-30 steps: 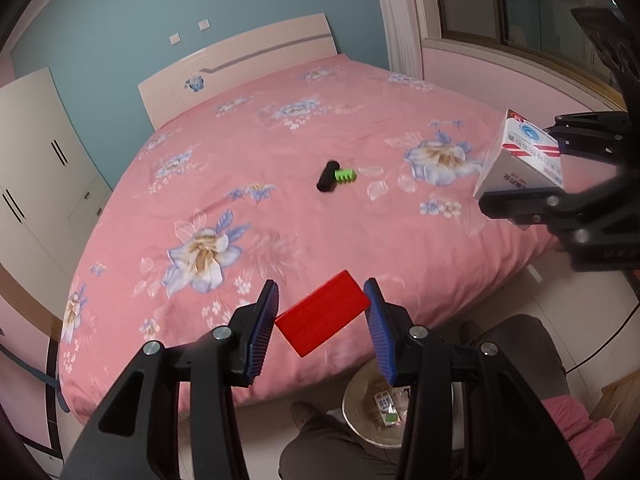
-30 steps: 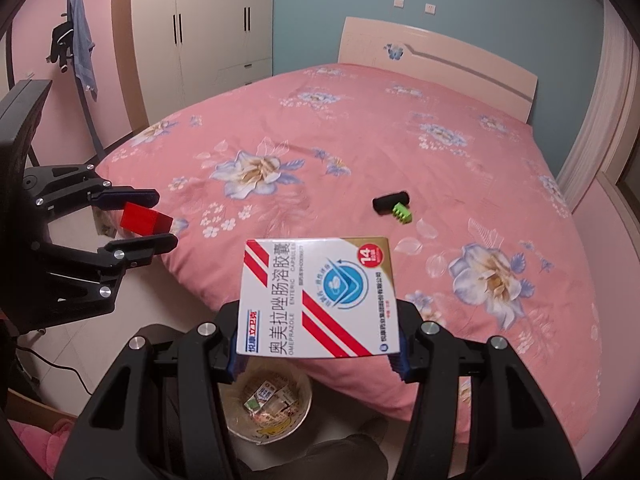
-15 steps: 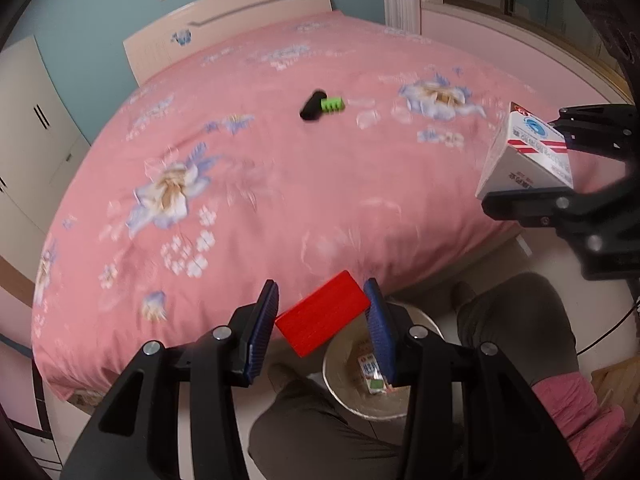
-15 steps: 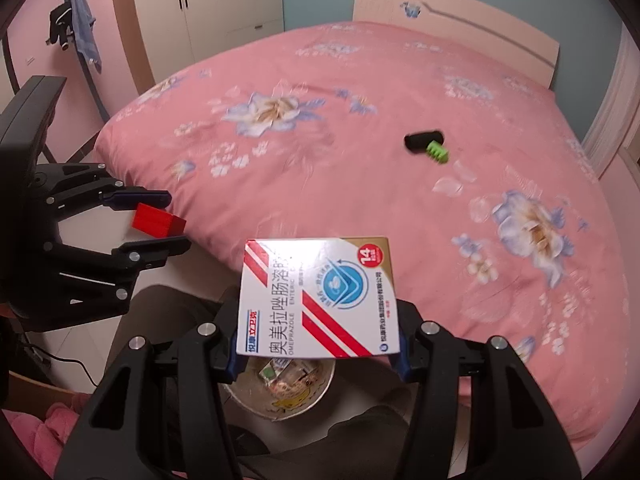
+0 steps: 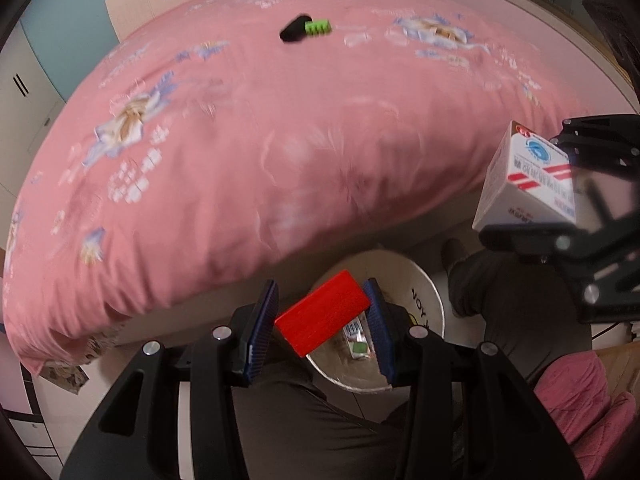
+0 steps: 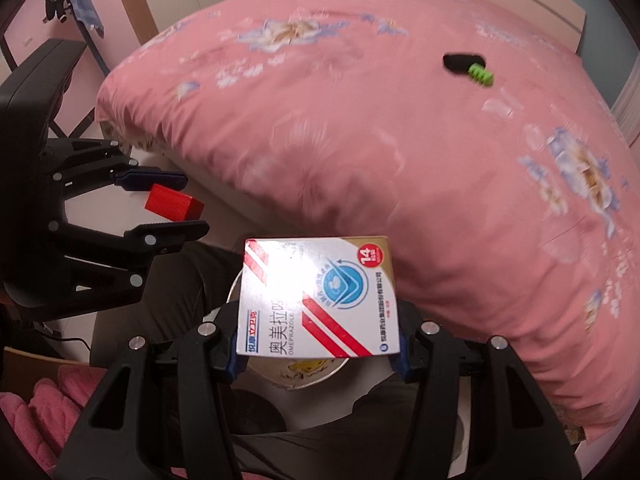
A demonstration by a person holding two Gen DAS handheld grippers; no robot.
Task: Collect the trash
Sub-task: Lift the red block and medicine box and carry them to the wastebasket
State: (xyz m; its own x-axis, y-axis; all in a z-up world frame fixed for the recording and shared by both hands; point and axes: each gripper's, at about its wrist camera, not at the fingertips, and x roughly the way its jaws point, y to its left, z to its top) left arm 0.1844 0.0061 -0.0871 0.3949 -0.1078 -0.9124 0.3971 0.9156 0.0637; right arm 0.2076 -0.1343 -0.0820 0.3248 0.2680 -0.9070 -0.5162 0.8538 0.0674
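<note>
My left gripper point(image 5: 322, 316) is shut on a red block point(image 5: 320, 318) and holds it above the near rim of a white trash bin point(image 5: 424, 288) on the floor beside the bed. The bin holds several small packets point(image 5: 356, 340). My right gripper point(image 6: 318, 338) is shut on a white medicine box point(image 6: 318, 300) with red stripes, held over the same bin point(image 6: 300, 378). The box also shows at the right of the left wrist view point(image 5: 524, 184). The red block shows in the right wrist view point(image 6: 174, 207).
A bed with a pink floral cover point(image 5: 280, 120) fills the space ahead. A black and green object point(image 5: 306, 29) lies on it, far side. The person's dark-trousered legs point(image 5: 320, 432) sit around the bin. A pink cushion point(image 5: 584, 396) lies at the right.
Both grippers have tilted down and moved from over the bed to above the bin, each still holding its item. The bin now sits under the red block and the box.
</note>
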